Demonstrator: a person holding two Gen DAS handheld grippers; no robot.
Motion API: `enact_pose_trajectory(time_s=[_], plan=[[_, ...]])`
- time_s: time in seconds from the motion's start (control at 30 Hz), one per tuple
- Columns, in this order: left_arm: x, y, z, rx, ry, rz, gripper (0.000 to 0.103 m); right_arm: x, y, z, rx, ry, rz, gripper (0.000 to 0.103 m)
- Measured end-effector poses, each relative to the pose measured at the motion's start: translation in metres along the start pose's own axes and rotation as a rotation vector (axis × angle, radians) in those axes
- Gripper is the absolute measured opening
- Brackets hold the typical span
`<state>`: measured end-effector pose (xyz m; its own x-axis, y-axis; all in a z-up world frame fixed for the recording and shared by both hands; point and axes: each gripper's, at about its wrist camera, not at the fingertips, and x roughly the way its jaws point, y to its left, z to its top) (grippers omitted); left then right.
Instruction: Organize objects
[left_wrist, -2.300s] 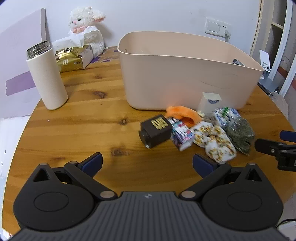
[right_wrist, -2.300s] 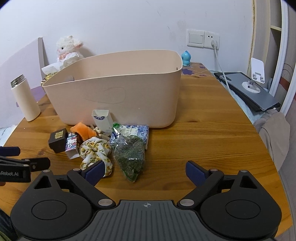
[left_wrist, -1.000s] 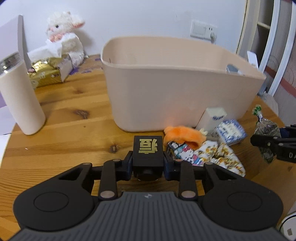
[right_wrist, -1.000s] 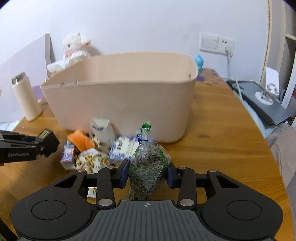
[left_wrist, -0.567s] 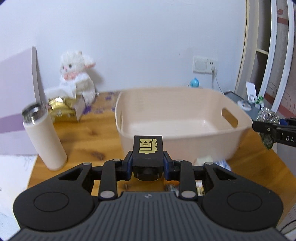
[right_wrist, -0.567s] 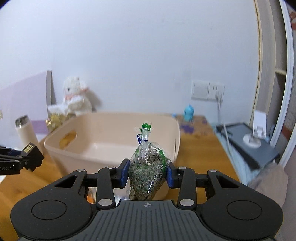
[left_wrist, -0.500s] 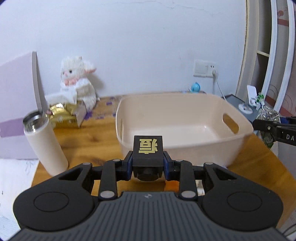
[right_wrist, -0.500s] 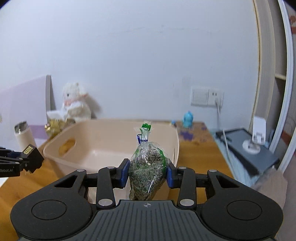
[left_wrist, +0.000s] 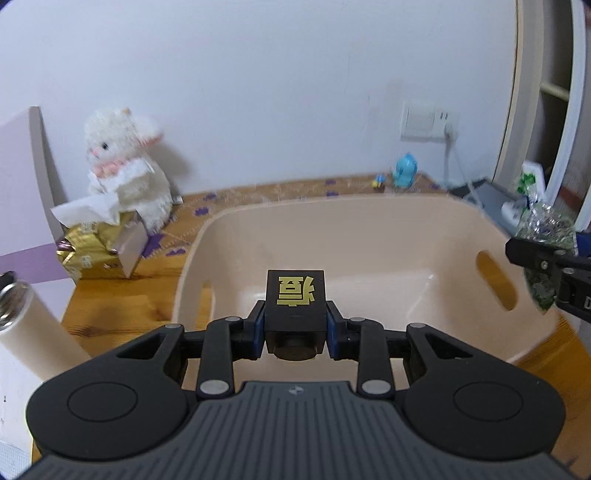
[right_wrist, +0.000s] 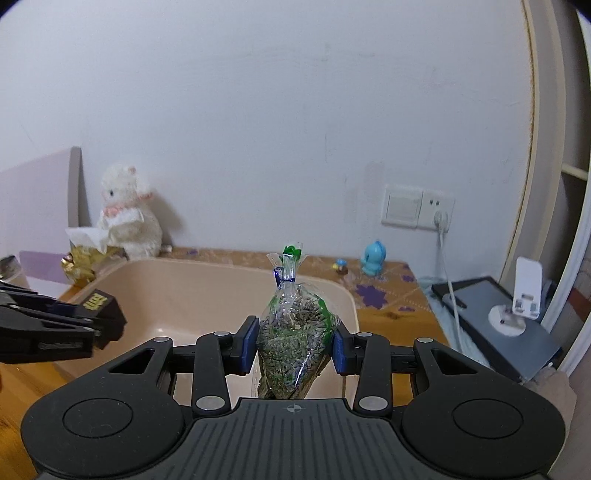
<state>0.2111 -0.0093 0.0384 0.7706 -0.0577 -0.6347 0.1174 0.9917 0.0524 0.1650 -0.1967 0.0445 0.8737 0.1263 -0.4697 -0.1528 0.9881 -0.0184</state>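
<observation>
Both tongs risen over beige bin (left_wrist: 369, 236); black box (left_wrist: 295, 301) gold-lettered.

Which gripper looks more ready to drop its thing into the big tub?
Probably the left gripper: its black box hangs over the inside of the beige tub. The right gripper holds its herb bag nearer the tub's end wall.

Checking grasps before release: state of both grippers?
Left gripper: shut on black cube with gold character.
Right gripper: shut on clear bag of dried herbs.
</observation>
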Motion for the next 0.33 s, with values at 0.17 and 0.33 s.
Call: enact_pose_trajectory(time_s=[0.17, 0.33], plan=[[0.035, -0.007, -0.008, 0.029, 0.089, 0.006, 0.034, 0.026, 0.003, -0.008, -0.023, 0.076, -0.003, 0.037], [0.052, -0.008, -0.015, 0.033, 0.137, 0.010, 0.034, 0.044, 0.009, -0.018, -0.040, 0.127, 0.000, 0.037]])
